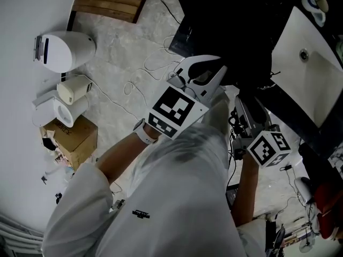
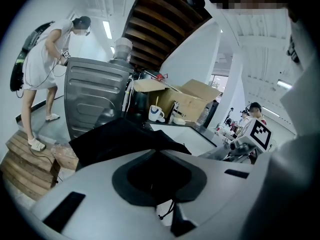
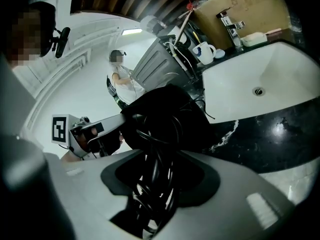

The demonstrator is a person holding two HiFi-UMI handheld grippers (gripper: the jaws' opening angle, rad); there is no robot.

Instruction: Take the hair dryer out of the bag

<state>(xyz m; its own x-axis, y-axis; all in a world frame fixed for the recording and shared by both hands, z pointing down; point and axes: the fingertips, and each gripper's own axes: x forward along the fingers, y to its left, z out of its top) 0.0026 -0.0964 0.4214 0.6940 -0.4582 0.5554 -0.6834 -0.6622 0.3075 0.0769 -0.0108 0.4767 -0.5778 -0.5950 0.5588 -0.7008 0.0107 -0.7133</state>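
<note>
The black cloth bag [image 1: 230,31] hangs in front of me over the dark counter. My left gripper [image 1: 203,63] is shut on a fold of the bag [image 2: 125,139], and black fabric fills its jaw gap [image 2: 160,176]. My right gripper [image 1: 247,105] sits just right of it, at the bag's lower side. In the right gripper view the black hair dryer [image 3: 165,116] and its coiled cord [image 3: 152,174] run between the jaws of my right gripper [image 3: 155,186], which clamp them. Most of the dryer's body is hidden by bag and cord. The left gripper [image 3: 92,131] shows at that view's left.
A white sink [image 1: 311,74] is set in the black counter [image 3: 280,134] on the right, with a faucet [image 3: 231,24] and a mug [image 3: 204,51] behind it. White appliances [image 1: 64,50], a cardboard box [image 1: 72,138], a wooden pallet [image 1: 110,1] and loose cables lie on the floor. A person [image 2: 45,59] stands by a metal machine [image 2: 95,94].
</note>
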